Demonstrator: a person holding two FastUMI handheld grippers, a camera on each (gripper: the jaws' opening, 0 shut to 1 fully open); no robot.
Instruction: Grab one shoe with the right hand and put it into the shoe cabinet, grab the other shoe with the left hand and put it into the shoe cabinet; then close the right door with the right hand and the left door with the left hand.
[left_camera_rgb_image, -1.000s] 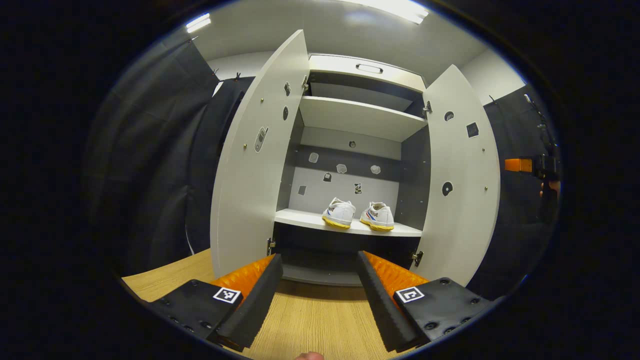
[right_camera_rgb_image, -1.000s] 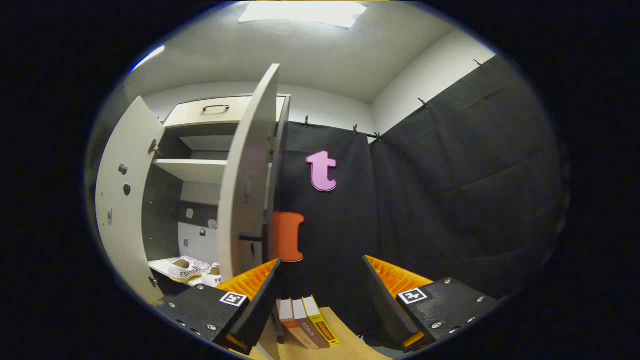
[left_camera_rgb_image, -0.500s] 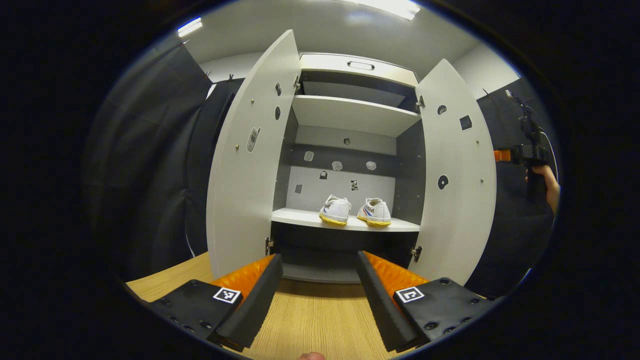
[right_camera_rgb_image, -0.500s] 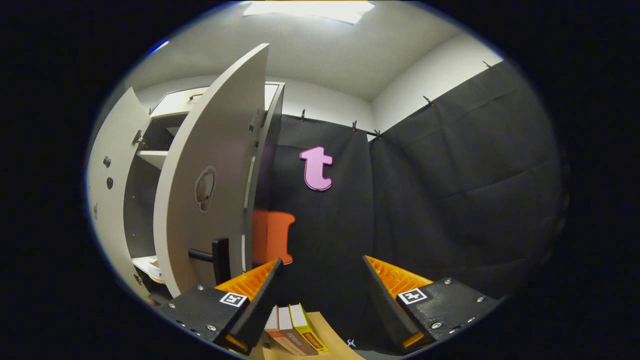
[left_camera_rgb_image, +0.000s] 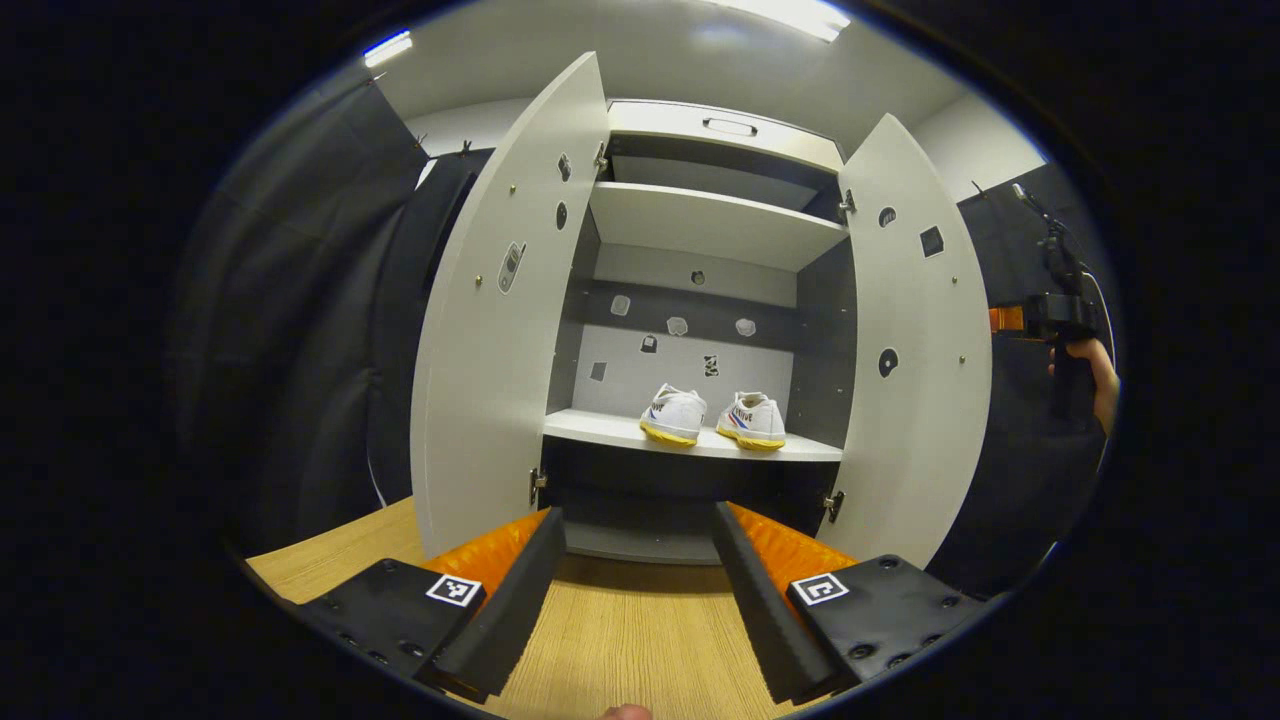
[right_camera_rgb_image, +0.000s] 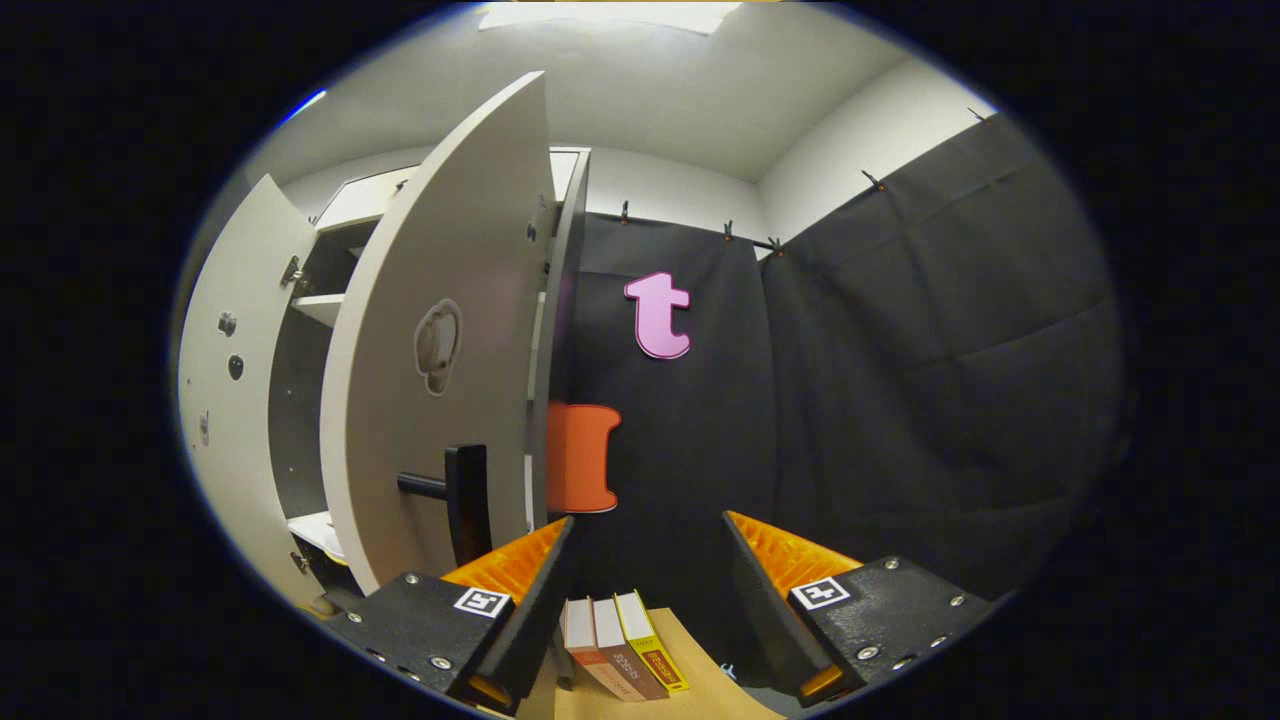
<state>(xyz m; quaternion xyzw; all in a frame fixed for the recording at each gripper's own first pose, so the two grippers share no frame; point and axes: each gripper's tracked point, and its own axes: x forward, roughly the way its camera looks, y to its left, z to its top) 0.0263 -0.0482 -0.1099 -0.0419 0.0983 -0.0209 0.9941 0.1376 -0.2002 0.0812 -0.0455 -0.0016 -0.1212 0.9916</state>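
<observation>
Both white sneakers sit side by side on the lower shelf (left_camera_rgb_image: 600, 428) of the shoe cabinet (left_camera_rgb_image: 700, 300): the left shoe (left_camera_rgb_image: 674, 414) and the right shoe (left_camera_rgb_image: 752, 420), toes facing out, yellow soles showing. Both doors stand open, the left door (left_camera_rgb_image: 495, 320) and the right door (left_camera_rgb_image: 915, 350) flanking the opening. The left gripper (left_camera_rgb_image: 638, 585) hangs over the wooden tabletop (left_camera_rgb_image: 620, 640), jaws wide apart, holding nothing. The right gripper (right_camera_rgb_image: 648, 600), jaws spread too, sits just beside the right door's outer face, near its dark handle (right_camera_rgb_image: 462, 490) (not touching it). Three books (right_camera_rgb_image: 620, 645) stand below between its fingers.
</observation>
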